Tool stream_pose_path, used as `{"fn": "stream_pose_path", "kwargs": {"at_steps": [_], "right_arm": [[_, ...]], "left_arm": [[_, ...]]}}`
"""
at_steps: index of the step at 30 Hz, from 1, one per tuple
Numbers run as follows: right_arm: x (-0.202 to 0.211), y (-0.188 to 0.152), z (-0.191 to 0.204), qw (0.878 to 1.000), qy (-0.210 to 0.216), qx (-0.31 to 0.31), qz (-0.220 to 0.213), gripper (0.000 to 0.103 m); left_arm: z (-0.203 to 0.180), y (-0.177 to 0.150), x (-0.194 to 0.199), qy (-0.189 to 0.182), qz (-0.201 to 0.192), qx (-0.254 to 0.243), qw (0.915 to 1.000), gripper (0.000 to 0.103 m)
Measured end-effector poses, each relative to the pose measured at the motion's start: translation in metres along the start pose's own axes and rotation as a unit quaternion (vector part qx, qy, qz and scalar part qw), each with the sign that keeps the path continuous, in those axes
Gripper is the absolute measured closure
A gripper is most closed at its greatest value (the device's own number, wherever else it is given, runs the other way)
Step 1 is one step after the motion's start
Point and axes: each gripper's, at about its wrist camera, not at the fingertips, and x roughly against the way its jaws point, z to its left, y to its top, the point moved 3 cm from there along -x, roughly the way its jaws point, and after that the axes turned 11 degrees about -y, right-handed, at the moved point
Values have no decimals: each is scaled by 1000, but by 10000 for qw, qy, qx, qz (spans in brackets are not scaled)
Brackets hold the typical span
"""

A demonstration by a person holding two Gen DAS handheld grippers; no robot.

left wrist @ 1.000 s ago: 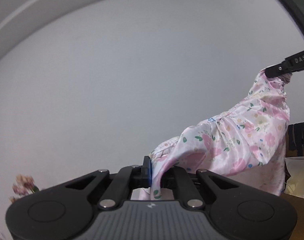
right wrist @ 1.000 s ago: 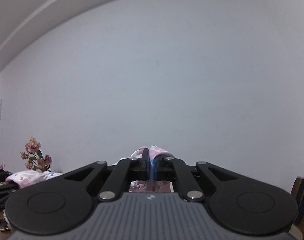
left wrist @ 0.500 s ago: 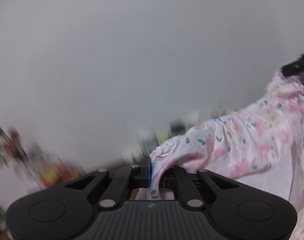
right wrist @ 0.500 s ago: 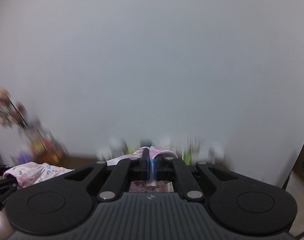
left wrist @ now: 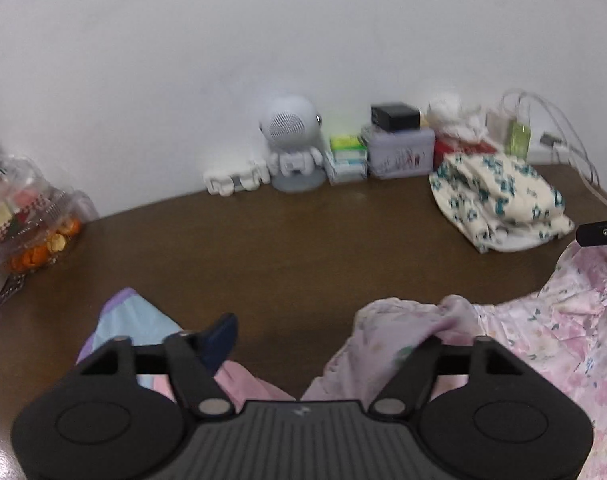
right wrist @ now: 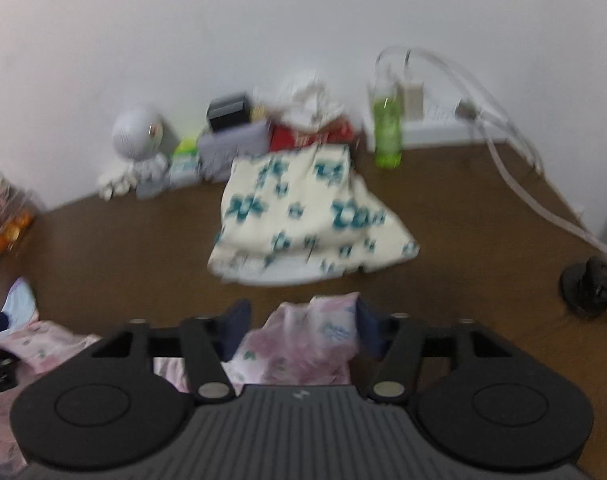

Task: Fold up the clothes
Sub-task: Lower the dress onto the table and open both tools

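The pink floral garment (left wrist: 551, 332) lies on the brown table (left wrist: 303, 240), close under both grippers, and its long axis runs across the table from one gripper to the other, roughly side to side in the left wrist view. One bunched end drapes over the right-hand finger of the left gripper (left wrist: 323, 332), and the cloth spreads from there toward the right edge of that view, where the black tip of the other gripper shows just above it. The left gripper's jaws are opening and stand wide apart; the gap between them shows bare table, and the cloth rests on one finger without being pinched. In the right wrist view the other end of the garment is heaped up between the fingers of the right gripper (right wrist: 299, 324); those jaws are opening too, and the pads stand clear on either side of the bunch. A pale blue and lilac cloth (left wrist: 131, 320) lies under the left gripper's left finger. Farther back, a folded cream cloth with teal flowers (right wrist: 303, 216) sits near the wall. Behind it stand a small white toy robot (left wrist: 291, 140), stacked boxes (left wrist: 399, 148) and a green bottle (right wrist: 387, 132), with white cables (right wrist: 515, 172) trailing over the table's right side.
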Motion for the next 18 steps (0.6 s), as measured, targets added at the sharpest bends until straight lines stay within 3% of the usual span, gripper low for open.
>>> {"fn": "stream_pose_path", "kwargs": {"at_steps": [2,5,8,10,14,15,18], "right_arm": [[14,5,-6,9997,-16,37,-248,22],[26,9,-10,9981,-61,346,-513,21],[40,-9,7,9894,317,1383,-305,22],[47,-31,22,9759,661,2080,-30,24],[43,-68,47,9536,840,2858,434,46],[37,-73,52,9511,837,2926,520,54],[20,-75,64,9503,863,2932,600,62]], "left_arm": [[2,-2,6,-73,-81,-85,9999,24],[-2,-6,12,-4,-87,-369,9993,17],[-7,-9,9,235,-24,-556,9982,16],[-6,-7,5,378,32,-485,9981,17],[-2,-2,2,549,-89,-193,9983,17],[0,-1,5,546,-146,-141,9983,17],[7,1,16,546,-301,-57,9980,16]]}}
